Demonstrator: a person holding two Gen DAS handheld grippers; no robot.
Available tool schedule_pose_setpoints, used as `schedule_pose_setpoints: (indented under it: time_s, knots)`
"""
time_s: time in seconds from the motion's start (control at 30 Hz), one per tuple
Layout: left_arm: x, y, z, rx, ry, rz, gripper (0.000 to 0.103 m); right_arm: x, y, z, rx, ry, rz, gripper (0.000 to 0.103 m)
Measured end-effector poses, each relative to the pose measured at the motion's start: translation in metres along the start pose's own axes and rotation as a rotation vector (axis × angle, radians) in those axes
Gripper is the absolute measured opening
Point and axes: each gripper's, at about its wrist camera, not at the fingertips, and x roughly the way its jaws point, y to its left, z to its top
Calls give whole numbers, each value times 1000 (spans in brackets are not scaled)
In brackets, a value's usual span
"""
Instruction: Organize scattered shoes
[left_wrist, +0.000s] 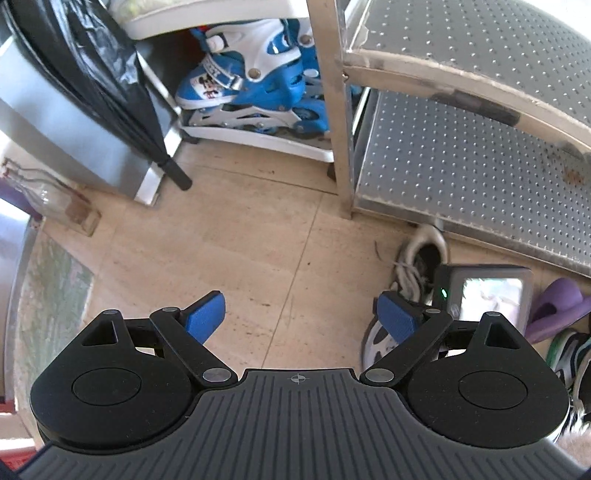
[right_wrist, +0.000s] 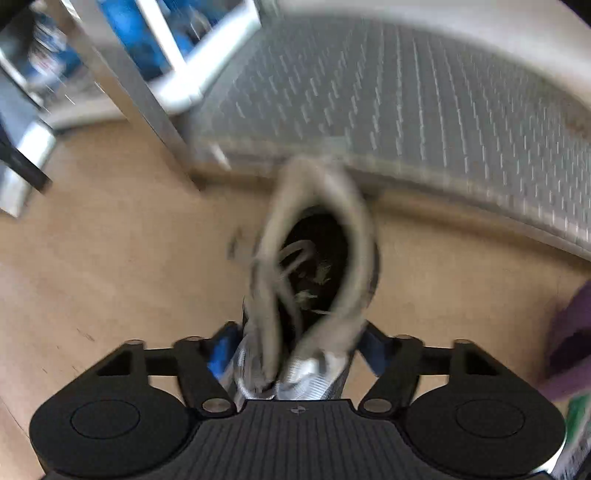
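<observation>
Right gripper (right_wrist: 295, 354) is clamped on a grey-white sneaker (right_wrist: 317, 258), its blue pads pressed against the shoe's two sides low in the centre of the right wrist view, so the shoe juts forward from the jaws with its open collar facing the camera. Gripping across the narrow body near the toe end seems a sensible hold: the heel points toward the perforated metal shelf (right_wrist: 406, 92) that fills the upper right of the frame, which suits carrying the sneaker to that rack, though whether it is heading onto the shelf or hanging just in front of it cannot be settled. The whole right view is smeared by motion blur, so fine detail is lost. What shows is a worn, pale upper, a dark interior, and loose laces (right_wrist: 291, 258) trailing across the opening. In the left wrist view the same sneaker (left_wrist: 421, 254) appears at centre right, just below the front edge of the lower shelf (left_wrist: 461, 166), partly hidden by the other tool's body. Left gripper (left_wrist: 299, 321) hangs over the bare tan floor (left_wrist: 240, 240) with its jaws spread wide and nothing between them, likely kept out of the way while free for another shoe. More footwear lies at the far right edge: a purple slipper (left_wrist: 557, 302) and, below it, a green-trimmed trainer (left_wrist: 569, 354). Blue skates (left_wrist: 251, 77) sit on a white rack in the upper middle.
</observation>
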Motion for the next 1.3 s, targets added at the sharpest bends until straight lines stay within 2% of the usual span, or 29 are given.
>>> schedule_pose_setpoints:
  time_s: [0.1, 0.27, 0.37, 0.4, 0.43, 0.57, 0.7, 0.77, 0.83, 0.97, 1.13, 1.17, 1.2, 1.3]
  knots:
    - [2, -2, 1, 3, 1, 1, 93, -21, -20, -24, 49, 12, 19, 59]
    - [-5, -21, -4, 54, -5, -7, 93, -56, -54, -63, 131, 33, 52, 69]
    - [-12, -36, -7, 79, -8, -36, 93, -77, -74, -87, 180, 45, 71, 80]
    - [-16, -46, -9, 95, -11, -54, 93, -84, -81, -94, 196, 49, 77, 86]
    - [-17, -49, -11, 100, -12, -59, 93, -92, -87, -102, 213, 54, 84, 88]
    - [-37, -106, -26, 238, -25, -142, 93, -120, -114, -134, 278, 70, 110, 88]
    - [-55, -146, -41, 333, -28, -214, 93, -148, -141, -165, 344, 87, 135, 88]
    - [-67, -173, -55, 395, -23, -263, 93, -171, -158, -194, 360, 105, 105, 88]
    - [-71, -186, -61, 420, -19, -273, 93, -191, -174, -218, 383, 108, 65, 88]
    - [-79, -228, -93, 523, 8, -272, 93, -204, -204, -246, 488, 111, 47, 89]
    - [-93, -279, -147, 701, 61, -345, 93, -219, -241, -281, 618, 116, 27, 90]
    - [-92, -300, -170, 767, 108, -385, 93, -222, -248, -288, 644, 117, 23, 90]
    - [-90, -309, -182, 790, 137, -404, 93, -225, -255, -295, 670, 117, 19, 90]
    - [-75, -342, -219, 815, 248, -480, 93, -234, -278, -315, 748, 120, 6, 90]
